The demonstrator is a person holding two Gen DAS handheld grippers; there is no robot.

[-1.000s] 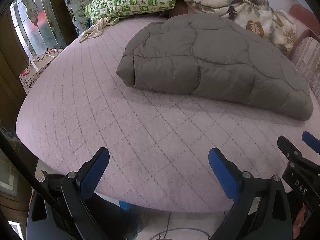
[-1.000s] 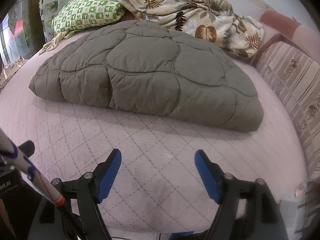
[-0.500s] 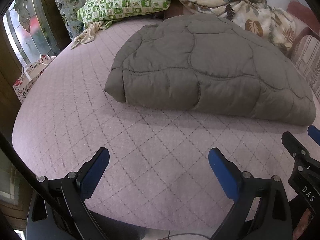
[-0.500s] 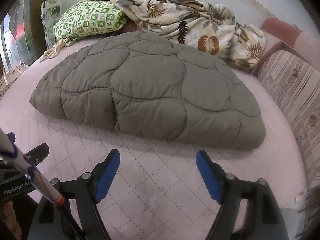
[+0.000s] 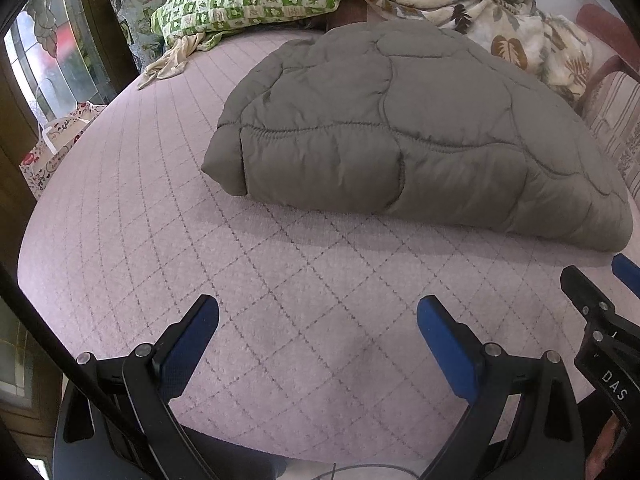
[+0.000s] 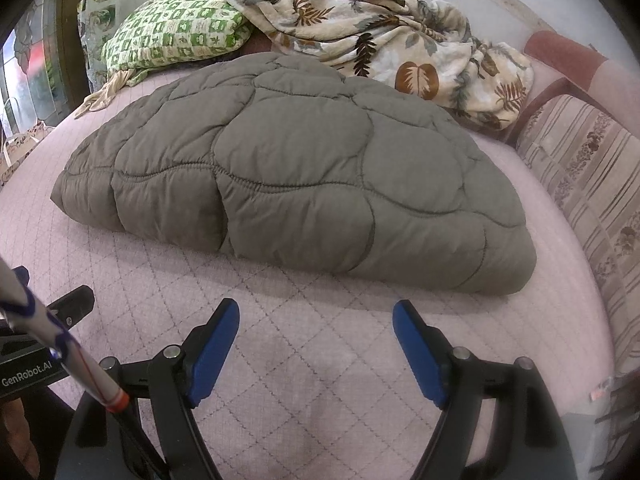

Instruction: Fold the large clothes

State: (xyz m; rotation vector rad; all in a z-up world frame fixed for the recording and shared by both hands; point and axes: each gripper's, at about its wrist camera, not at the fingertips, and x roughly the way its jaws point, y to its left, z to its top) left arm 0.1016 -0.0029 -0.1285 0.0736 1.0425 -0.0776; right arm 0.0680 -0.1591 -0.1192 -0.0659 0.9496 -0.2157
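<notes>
You have brought both grippers nearer the folded grey quilt (image 6: pixel 296 184) on the bed (image 5: pixel 304 320); left gripper (image 5: pixel 318 332) and right gripper (image 6: pixel 316 340) gape, empty. Lettering reads "DAS" and "GenRobot.AI".

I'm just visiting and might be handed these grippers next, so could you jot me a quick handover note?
Left gripper: open, empty, above the pink bedspread.
Right gripper: open, empty, facing the grey quilt.
The quilt lies folded into a thick bundle mid-bed, nothing touching it.
Done: it looks folded over at least once.
Left: possibly one more fold; I can't tell.
</notes>
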